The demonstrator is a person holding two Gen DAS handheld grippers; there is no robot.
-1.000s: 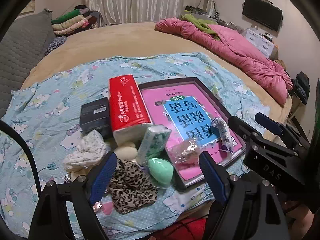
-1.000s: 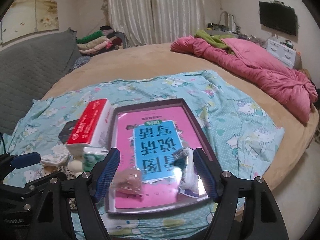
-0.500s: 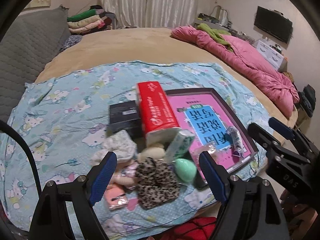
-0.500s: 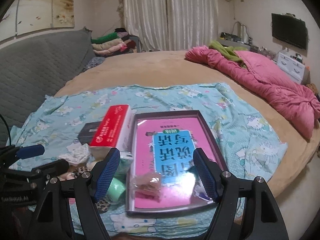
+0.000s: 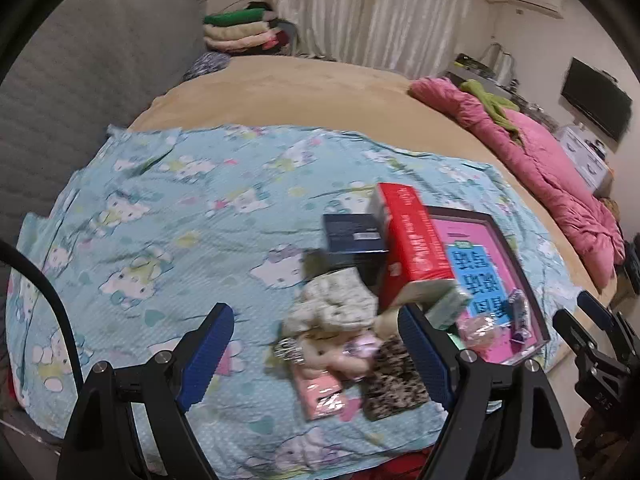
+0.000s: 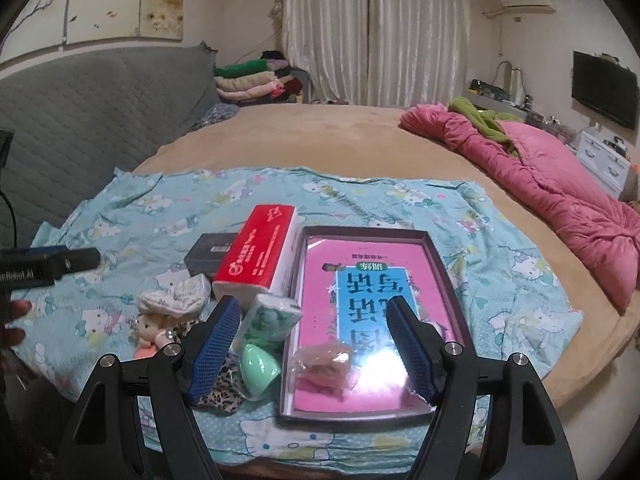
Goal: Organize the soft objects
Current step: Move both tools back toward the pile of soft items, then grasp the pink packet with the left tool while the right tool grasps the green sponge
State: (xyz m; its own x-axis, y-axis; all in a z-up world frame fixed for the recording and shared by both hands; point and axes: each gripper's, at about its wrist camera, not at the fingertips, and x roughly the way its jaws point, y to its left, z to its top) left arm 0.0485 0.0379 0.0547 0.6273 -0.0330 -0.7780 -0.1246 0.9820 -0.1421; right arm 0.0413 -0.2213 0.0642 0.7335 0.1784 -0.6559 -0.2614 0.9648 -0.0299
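On the blue cartoon-print sheet (image 5: 168, 208) lies a heap of small things: a white floral cloth (image 5: 336, 304), a little doll (image 5: 332, 354), a pink packet (image 5: 320, 394) and a leopard-print cloth (image 5: 394, 380). My left gripper (image 5: 315, 320) hovers open above their left side and holds nothing. My right gripper (image 6: 313, 304) also stands open and bare, over a green tissue pack (image 6: 272, 316), a mint egg sponge (image 6: 258, 368) and a clear bag of pink bits (image 6: 324, 364). That bag lies in the dark-rimmed tray (image 6: 364, 232) on a pink book (image 6: 360, 280).
A red tissue pack (image 6: 260, 252) and a black box (image 6: 210, 254) sit left of the tray. A pink quilt (image 6: 560, 188) lies at the bed's right. A grey padded headboard (image 6: 100, 112) stands on the left, with folded clothes (image 6: 248, 80) behind.
My left gripper has swung left, so the heap now sits toward its right finger. The right gripper has drawn back and up a little. Both stay open.
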